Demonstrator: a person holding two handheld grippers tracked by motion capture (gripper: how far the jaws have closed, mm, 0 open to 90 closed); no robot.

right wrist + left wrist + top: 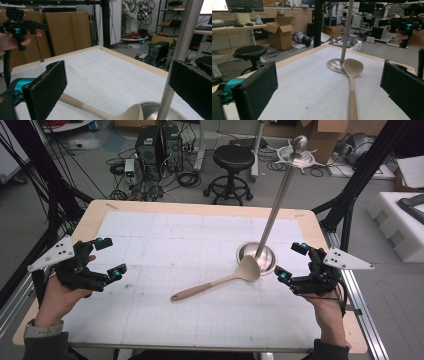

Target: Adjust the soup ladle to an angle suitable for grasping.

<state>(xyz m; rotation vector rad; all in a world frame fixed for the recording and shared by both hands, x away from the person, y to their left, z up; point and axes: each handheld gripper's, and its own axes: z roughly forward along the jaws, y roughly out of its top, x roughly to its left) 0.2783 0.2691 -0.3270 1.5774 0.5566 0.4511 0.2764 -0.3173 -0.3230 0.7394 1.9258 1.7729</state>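
White gridded paper covered the table [150,207], and a stool [233,157] stood on the floor behind it. On the paper lay a beige spoon [215,283], its bowl touching the round base of a steel stand [256,257] with a tall pole. The left gripper [106,257] hovered near the left edge with jaws wide apart, grasping nothing. The right gripper [292,262] waited just beside the stand, also released.
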